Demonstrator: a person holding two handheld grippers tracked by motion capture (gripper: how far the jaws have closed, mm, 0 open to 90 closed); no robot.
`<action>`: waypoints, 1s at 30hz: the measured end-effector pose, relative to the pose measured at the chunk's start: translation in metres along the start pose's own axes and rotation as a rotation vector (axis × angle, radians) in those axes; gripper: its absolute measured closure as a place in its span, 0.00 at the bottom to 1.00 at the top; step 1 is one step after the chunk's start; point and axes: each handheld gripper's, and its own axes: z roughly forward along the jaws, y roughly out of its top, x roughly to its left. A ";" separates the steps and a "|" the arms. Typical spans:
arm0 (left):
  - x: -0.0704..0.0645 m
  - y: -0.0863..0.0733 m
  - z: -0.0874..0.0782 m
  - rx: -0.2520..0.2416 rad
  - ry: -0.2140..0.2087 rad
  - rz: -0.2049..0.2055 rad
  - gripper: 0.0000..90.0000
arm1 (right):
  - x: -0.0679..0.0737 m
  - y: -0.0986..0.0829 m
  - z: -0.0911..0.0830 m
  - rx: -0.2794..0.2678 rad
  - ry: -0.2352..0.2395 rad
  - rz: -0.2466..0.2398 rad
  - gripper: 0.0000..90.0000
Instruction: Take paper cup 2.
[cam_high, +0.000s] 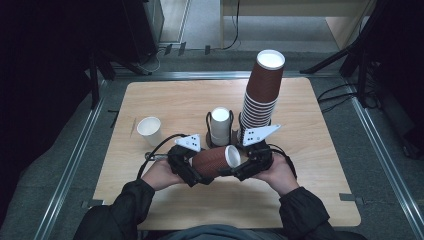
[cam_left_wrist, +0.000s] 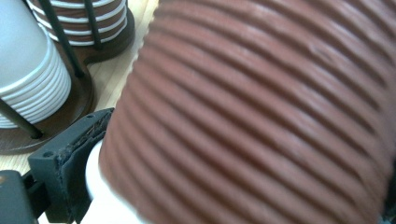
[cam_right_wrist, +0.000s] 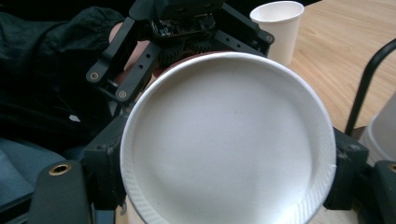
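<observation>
Brown ribbed cup (cam_high: 214, 161) held on its side above surface (cam_high: 310, 150), between both tools, near front edge. Left tool (cam_high: 192, 172) clamped on cup's closed end. Right tool (cam_right_wrist: 224, 154) pressed on white rim, one jaw each side. White cup (cam_high: 149, 131) upright, well apart at left. Brown cup stack (cam_high: 260, 95) seated in holder behind.

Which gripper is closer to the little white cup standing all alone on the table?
Left. The left gripper sits just below and right of the white cup, clamped on the brown cup. The right gripper is farther right, beyond that brown cup's rim.
</observation>
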 end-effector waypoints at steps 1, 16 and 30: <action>0.000 0.000 0.000 0.004 -0.001 0.003 0.00 | 0.000 0.000 0.001 0.000 -0.001 -0.001 0.24; 0.003 0.004 -0.016 0.075 0.008 0.027 0.10 | 0.000 -0.002 0.000 0.065 -0.011 -0.029 0.18; 0.006 0.009 -0.030 0.153 0.044 0.043 0.09 | -0.004 -0.012 0.011 0.226 -0.096 -0.071 0.18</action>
